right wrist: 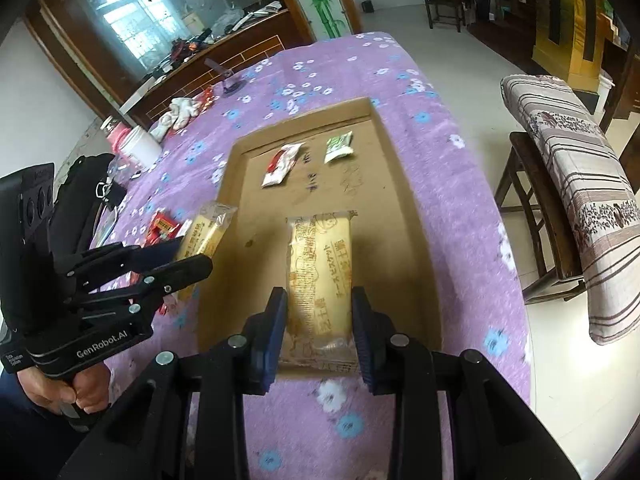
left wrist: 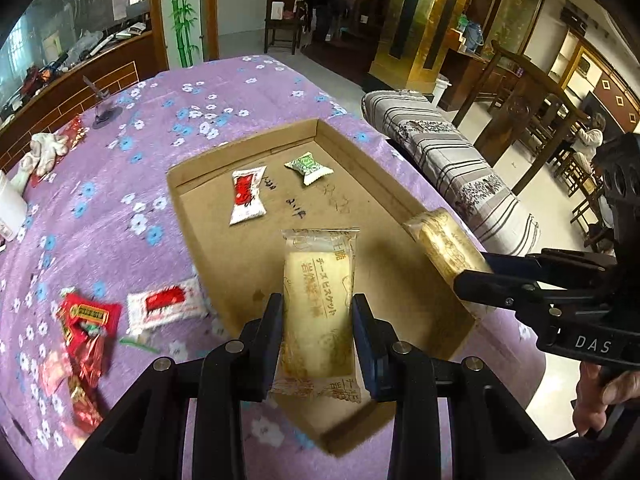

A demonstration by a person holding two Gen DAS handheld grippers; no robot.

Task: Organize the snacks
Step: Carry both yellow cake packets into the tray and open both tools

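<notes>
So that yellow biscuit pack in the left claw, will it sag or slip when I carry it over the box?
The biscuit pack likely stays stiff: it juts straight out of the left claw without drooping. Its glossy clear wrapper could slide, though both pads press its sides. It is probably light but crumbly, so squeezing harder seems unwise.

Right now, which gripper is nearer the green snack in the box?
Right. The right gripper hangs on the green snack's side of the box; the left gripper hangs at the opposite edge.
</notes>
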